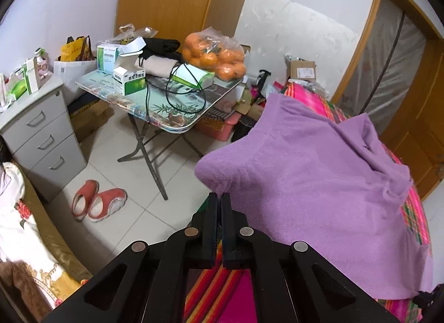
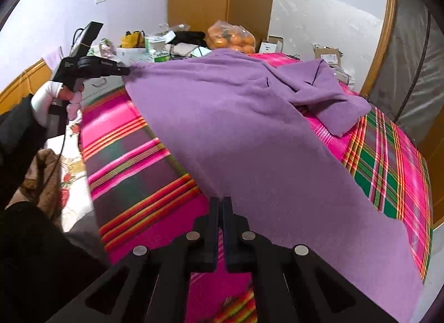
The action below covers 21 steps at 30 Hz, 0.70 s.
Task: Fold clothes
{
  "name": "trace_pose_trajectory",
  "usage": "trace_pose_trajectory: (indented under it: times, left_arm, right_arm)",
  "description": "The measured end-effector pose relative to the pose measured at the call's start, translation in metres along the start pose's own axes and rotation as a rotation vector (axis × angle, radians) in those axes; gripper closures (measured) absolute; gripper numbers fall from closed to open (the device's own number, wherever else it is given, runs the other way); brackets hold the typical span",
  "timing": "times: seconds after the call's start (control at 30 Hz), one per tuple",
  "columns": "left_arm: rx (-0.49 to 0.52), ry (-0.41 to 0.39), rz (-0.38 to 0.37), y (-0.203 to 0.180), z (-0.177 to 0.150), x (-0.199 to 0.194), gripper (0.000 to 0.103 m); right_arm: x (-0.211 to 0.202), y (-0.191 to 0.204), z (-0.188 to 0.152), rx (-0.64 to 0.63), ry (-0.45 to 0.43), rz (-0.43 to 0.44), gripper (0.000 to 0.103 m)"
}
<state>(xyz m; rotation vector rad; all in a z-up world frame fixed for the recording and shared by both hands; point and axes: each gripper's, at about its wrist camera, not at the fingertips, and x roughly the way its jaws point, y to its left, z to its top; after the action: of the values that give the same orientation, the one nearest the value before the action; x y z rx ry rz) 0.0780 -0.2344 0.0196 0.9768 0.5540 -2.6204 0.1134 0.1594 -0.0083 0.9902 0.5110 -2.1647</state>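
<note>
Pinching purple garment (image 2: 249,134) | both claws clamped (hem corners) | lifted above bedspread (image 2: 133,162)

Bare striped bedspread (image 2: 133,162) open between left gripper (image 2: 126,71) and right gripper (image 2: 221,201); nothing lying there. Purple garment (image 2: 249,134) stretched taut between both, lifted off bed, blocks space to right. Bunched sleeve (image 2: 327,101) lies on far side of bed. Folding table (image 1: 177,106) stacked with boxes, bag of oranges (image 1: 215,56), loose cable, stands near bed's far corner. Grey drawer unit (image 1: 41,139) and red slippers (image 1: 97,203) take up floor at left; tiled strip between them and bed free.
</note>
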Motion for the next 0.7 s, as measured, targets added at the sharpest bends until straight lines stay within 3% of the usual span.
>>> trace_pose_trajectory:
  times: [0.43,0.6,0.7]
  left_arm:
    - [-0.01,0.022,0.057,0.016,-0.017,-0.009,0.099]
    - [-0.013,0.014,0.088,0.019,-0.017,-0.016,0.097]
    - [-0.014,0.009,0.106,0.022,-0.017,-0.02,0.097]
  right_arm:
    - [0.022,-0.003,-0.019,0.015,0.096,0.108,0.099]
    - [-0.002,-0.018,-0.024,0.077,0.025,0.135,0.094]
    - [-0.023,-0.056,-0.039,0.264,-0.046,0.071,0.091]
